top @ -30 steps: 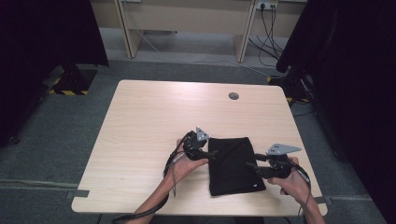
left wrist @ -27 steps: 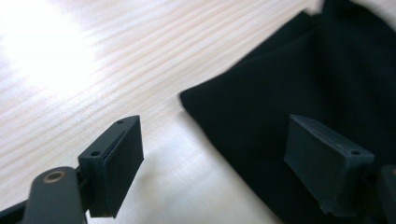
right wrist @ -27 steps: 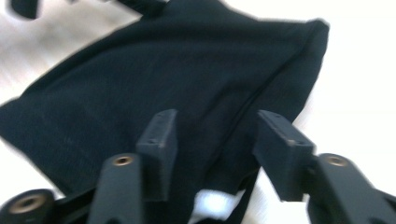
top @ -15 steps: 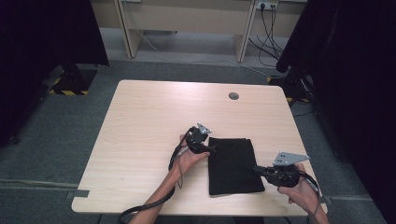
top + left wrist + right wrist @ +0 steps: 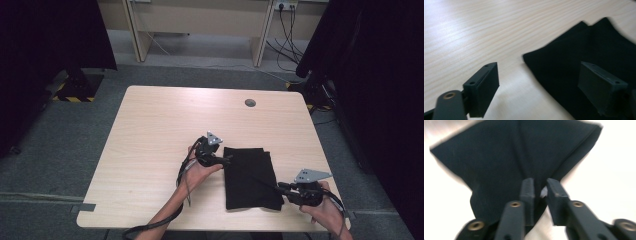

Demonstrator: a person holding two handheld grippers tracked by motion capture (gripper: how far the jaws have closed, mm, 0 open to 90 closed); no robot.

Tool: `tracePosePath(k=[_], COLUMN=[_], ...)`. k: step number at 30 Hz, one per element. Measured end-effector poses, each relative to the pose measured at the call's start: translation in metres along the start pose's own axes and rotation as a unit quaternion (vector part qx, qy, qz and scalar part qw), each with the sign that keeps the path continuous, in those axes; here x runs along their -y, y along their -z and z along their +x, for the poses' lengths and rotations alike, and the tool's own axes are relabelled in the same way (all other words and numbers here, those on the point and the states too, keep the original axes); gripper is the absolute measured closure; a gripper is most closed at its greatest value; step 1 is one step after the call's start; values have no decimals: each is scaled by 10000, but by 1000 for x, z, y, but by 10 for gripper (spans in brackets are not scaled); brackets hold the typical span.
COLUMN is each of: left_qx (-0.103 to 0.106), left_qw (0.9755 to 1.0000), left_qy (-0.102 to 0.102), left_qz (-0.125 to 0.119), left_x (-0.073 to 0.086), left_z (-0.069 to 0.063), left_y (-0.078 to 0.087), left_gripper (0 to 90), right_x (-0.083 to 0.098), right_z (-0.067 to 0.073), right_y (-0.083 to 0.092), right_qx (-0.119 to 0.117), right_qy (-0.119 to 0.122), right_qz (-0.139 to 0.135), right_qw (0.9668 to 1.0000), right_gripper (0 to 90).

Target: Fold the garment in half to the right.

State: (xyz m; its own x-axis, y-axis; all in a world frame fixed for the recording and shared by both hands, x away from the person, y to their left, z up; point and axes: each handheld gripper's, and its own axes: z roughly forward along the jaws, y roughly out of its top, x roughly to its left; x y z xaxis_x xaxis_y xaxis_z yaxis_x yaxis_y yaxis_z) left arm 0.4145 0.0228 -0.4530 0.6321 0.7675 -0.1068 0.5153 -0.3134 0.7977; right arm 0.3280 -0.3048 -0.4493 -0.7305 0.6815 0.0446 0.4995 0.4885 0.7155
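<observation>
A black folded cloth (image 5: 250,175) lies flat on the wooden table (image 5: 165,125), near the front edge. My left gripper (image 5: 227,160) sits at the cloth's far left corner, open wide and just opened a little further. In the left gripper view (image 5: 539,67) one jaw hangs over bare wood and the other over the cloth (image 5: 579,45), gripping nothing. My right gripper (image 5: 282,188) is at the near right corner. Its jaws (image 5: 540,181) have just been opening and stand a narrow gap apart. The edge of the cloth (image 5: 499,157) bunches between them, and a crease runs toward them.
A round cable hole (image 5: 250,103) is in the table's far right part. Bare wood stretches left of and beyond the cloth. The right hand is close to the table's front right corner (image 5: 345,225). Cables trail from both grippers over the front edge.
The right gripper has drawn back toward the near right corner of the table, and the cloth's near right corner is stretched slightly that way. The left gripper stays by the far left corner.
</observation>
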Motion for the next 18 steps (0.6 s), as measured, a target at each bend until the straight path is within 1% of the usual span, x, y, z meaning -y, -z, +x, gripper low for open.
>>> tracePosePath(k=[2, 4, 5, 7, 9, 11, 13, 14, 15, 16, 17, 18], left_qx=[195, 381, 468, 580, 668, 668, 574, 555, 555, 559, 566, 555], left_qw=[9997, 9990, 9985, 9976, 9968, 9955, 9948, 9945, 9946, 9949, 9951, 9949], left_qy=[-112, -224, -278, -357, -439, -638, -780, -807, -786, -730, -681, -721], left_qz=[1, 7, 61, 74, 90, 223, 307, 358, 391, 419, 436, 440], left_x=[9, 21, 28, 38, 46, 52, 57, 60, 62, 63, 63, 63], left_z=[-12, -25, -31, -42, -52, -60, -62, -62, -62, -61, -60, -61], left_y=[14, 24, 28, 33, 35, 33, 31, 29, 27, 26, 25, 25], left_gripper=[138, 127, 124, 117, 110, 110, 106, 102, 101, 97, 90, 91], right_x=[-8, -18, -23, -34, -45, -57, -67, -70, -72, -73, -73, -73], right_z=[-3, -7, -10, -16, -26, -39, -53, -60, -65, -70, -74, -77], right_y=[5, 6, 4, -4, -17, -31, -46, -54, -62, -70, -77, -83], right_qx=[91, 172, 217, 277, 365, 469, 560, 564, 503, 429, 378, 307], right_qy=[-35, -111, -150, -233, -305, -459, -645, -750, -862, -918, -1006, -1016], right_qz=[-203, -340, -367, -386, -333, -248, -132, -61, 57, 171, 275, 390], right_qw=[9997, 9992, 9990, 9986, 9983, 9975, 9963, 9956, 9950, 9947, 9938, 9936], right_gripper=[646, 583, 555, 499, 438, 410, 384, 378, 369, 371, 398, 469])
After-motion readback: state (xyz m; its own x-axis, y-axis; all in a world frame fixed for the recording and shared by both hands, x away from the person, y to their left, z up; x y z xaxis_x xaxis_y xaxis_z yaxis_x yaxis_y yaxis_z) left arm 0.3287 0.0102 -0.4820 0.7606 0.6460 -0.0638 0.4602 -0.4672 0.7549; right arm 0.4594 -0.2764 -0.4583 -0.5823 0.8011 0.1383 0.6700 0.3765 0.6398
